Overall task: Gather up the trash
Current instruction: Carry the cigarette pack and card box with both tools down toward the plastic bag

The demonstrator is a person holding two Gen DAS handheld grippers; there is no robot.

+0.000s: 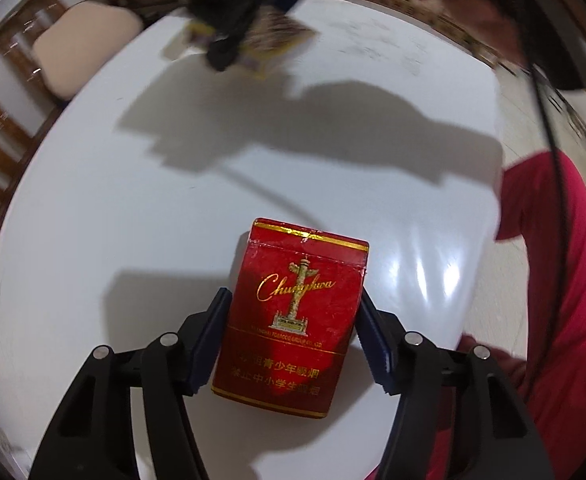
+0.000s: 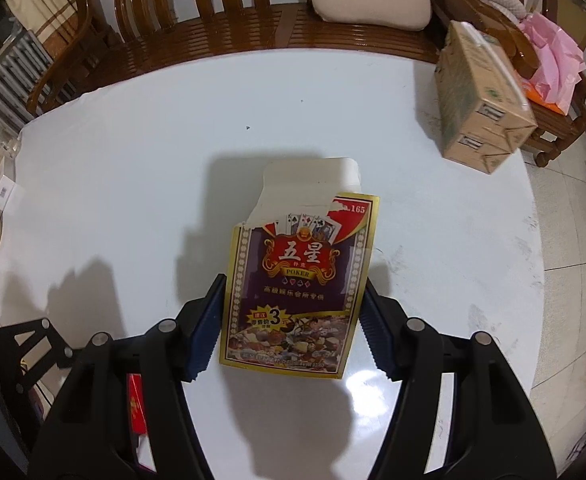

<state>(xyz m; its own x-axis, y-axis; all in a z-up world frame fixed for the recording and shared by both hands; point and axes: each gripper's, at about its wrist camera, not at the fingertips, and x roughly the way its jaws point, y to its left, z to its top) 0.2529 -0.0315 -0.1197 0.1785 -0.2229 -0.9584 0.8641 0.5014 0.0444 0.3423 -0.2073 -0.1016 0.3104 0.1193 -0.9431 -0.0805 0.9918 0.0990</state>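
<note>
A red cardboard cigarette pack [image 1: 293, 316] is clamped by the L gripper [image 1: 293, 320], held above the glossy white table [image 1: 133, 220]. A purple-and-gold torn poker card box [image 2: 299, 288] is clamped by the R gripper [image 2: 293, 320], also above the table, w/ a brown cardboard carton [image 2: 481, 100] at the table's far right edge.

We saw bright overhead light throw hard shadows and white glare across the table [image 1: 133, 220]. Beyond the table, everything bent strongly, and its far edge blurred.

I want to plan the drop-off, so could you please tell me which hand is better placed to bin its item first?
Neither clearly: the left gripper clamps the red cigarette pack, the right gripper the playing-card box, and no bin shows.
</note>
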